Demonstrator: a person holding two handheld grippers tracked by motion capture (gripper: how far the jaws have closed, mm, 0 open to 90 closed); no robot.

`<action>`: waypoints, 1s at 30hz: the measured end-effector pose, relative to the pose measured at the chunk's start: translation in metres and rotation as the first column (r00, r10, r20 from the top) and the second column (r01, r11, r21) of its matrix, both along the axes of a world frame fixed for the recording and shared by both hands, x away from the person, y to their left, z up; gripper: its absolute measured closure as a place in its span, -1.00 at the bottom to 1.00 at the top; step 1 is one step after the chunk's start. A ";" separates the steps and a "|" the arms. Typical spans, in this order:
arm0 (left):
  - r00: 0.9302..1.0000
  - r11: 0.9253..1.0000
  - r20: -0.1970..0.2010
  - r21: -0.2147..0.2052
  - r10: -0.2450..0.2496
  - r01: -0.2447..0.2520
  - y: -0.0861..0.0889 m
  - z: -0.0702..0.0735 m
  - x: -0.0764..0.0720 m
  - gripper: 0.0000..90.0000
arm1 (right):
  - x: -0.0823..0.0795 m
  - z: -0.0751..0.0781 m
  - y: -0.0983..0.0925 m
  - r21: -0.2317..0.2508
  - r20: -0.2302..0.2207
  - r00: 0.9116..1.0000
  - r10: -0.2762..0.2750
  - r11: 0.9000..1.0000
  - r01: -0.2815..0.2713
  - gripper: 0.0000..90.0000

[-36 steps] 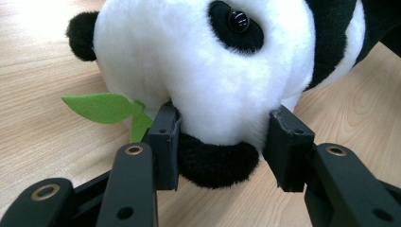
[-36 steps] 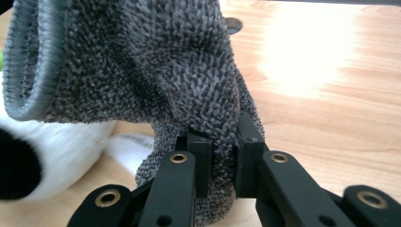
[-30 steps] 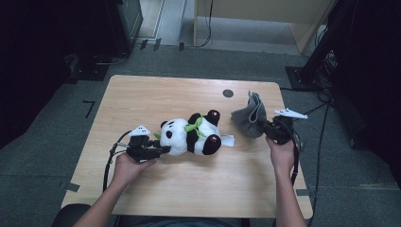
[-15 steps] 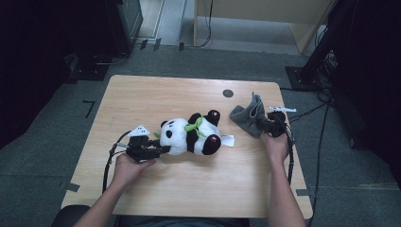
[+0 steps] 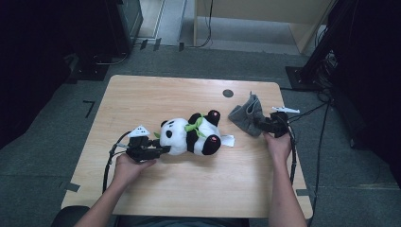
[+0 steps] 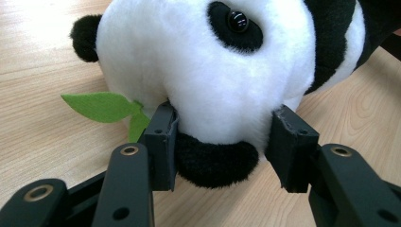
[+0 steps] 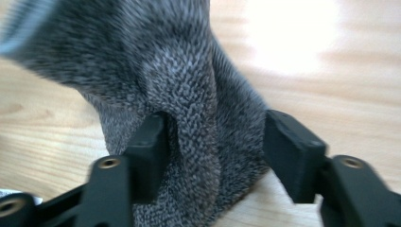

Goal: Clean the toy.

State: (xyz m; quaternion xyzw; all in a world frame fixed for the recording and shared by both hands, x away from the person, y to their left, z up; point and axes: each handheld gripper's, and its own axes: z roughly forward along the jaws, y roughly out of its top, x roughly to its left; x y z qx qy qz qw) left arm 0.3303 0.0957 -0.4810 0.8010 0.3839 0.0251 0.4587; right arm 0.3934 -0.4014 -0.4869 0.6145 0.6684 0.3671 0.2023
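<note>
grey knitted cloth sits between the jaws of my right gripper. those jaws have just been opening, and in the right gripper view the right pad stands clear of the fabric while the left one only brushes it, so i read this as a release, not a grip. the cloth stands crumpled on the table, to the right of the panda toy and apart from it.

my left gripper is clamped on the panda's head, both pads pressed into the white fur around a black ear, next to a green felt leaf. the panda lies on its side near the table's middle.

to do this step well, i judge i should let the right jaws clear the knit fully before backing away, or the loops may snag and drag the cloth. i would keep the left hold steady.

the wooden table has a dark round grommet beyond the panda. grey carpet lies around it.
</note>
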 end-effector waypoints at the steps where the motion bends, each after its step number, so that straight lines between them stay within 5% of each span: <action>1: 1.000 1.000 -0.001 -0.001 0.000 0.000 0.000 0.000 0.000 0.11 | -0.002 0.003 -0.001 0.002 0.015 1.000 0.004 1.000 -0.004 -0.15; 7: 1.000 1.000 -0.004 -0.001 -0.001 0.001 0.000 0.000 0.001 0.08 | -0.015 0.019 -0.002 0.018 0.068 0.997 0.023 1.000 -0.025 -0.08; 16: 1.000 1.000 -0.007 -0.001 -0.001 0.001 0.000 0.001 0.001 0.07 | -0.032 0.025 0.010 0.008 0.083 0.994 0.066 0.998 -0.067 -0.08; 30: 1.000 1.000 -0.014 0.009 -0.006 0.006 0.000 0.003 0.002 0.07 | -0.058 0.038 0.051 -0.001 0.096 0.982 0.164 0.986 -0.164 -0.17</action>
